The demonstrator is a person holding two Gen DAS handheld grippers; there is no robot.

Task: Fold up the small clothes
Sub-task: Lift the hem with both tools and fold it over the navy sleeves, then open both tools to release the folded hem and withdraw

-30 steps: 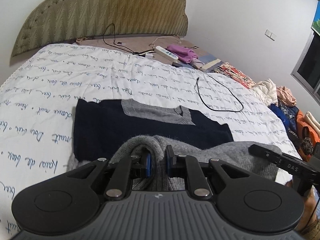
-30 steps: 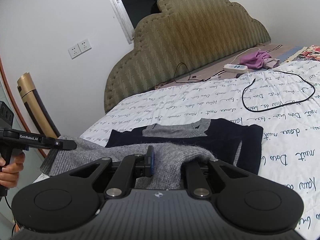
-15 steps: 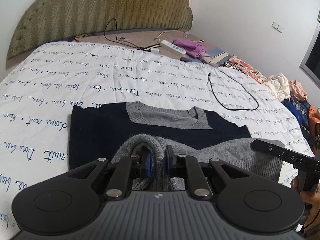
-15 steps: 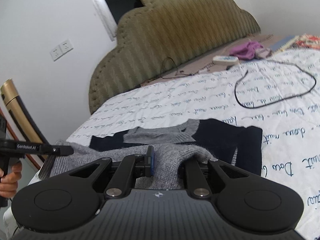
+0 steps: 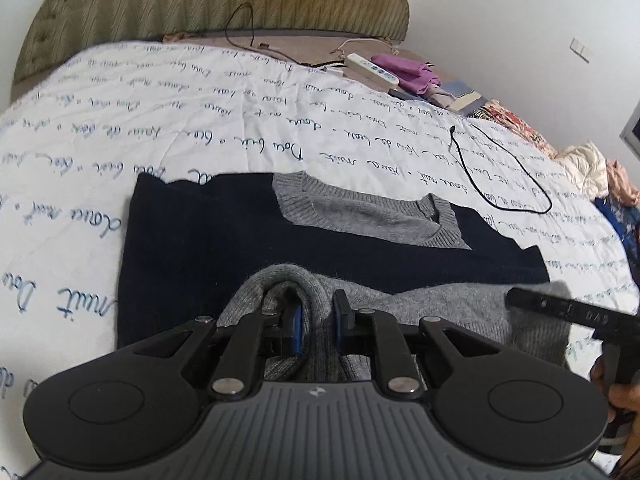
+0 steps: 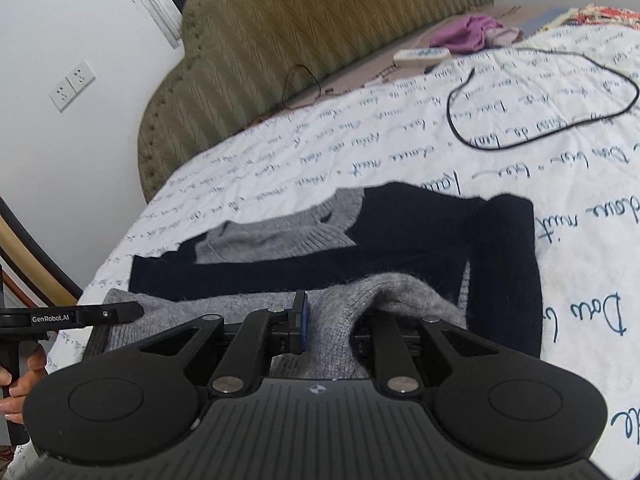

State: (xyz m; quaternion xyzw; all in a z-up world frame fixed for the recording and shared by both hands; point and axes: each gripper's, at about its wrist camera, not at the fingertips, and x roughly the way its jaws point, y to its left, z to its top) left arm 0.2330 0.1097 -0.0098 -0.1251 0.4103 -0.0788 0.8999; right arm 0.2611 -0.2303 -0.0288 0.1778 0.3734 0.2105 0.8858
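Note:
A navy sweater with a grey collar lies flat on the white bedsheet. Its grey lower part is doubled up over the navy body. My left gripper is shut on the left end of that grey hem. The right gripper's finger shows at the hem's other end. In the right wrist view the navy body lies ahead. There my right gripper pinches the grey fold, its jaws opening with the knit still between them and draped over its right finger. The left gripper's finger reaches in from the left.
A black cable loop lies on the sheet beyond the sweater. A white power strip and purple cloth sit near the olive headboard. A pile of clothes lies at the bed's right edge. A hand holds the left gripper.
Both grippers have moved forward and lower over the bed, carrying the grey hem further across the navy body toward the collar. The sweater's navy part has not shifted.

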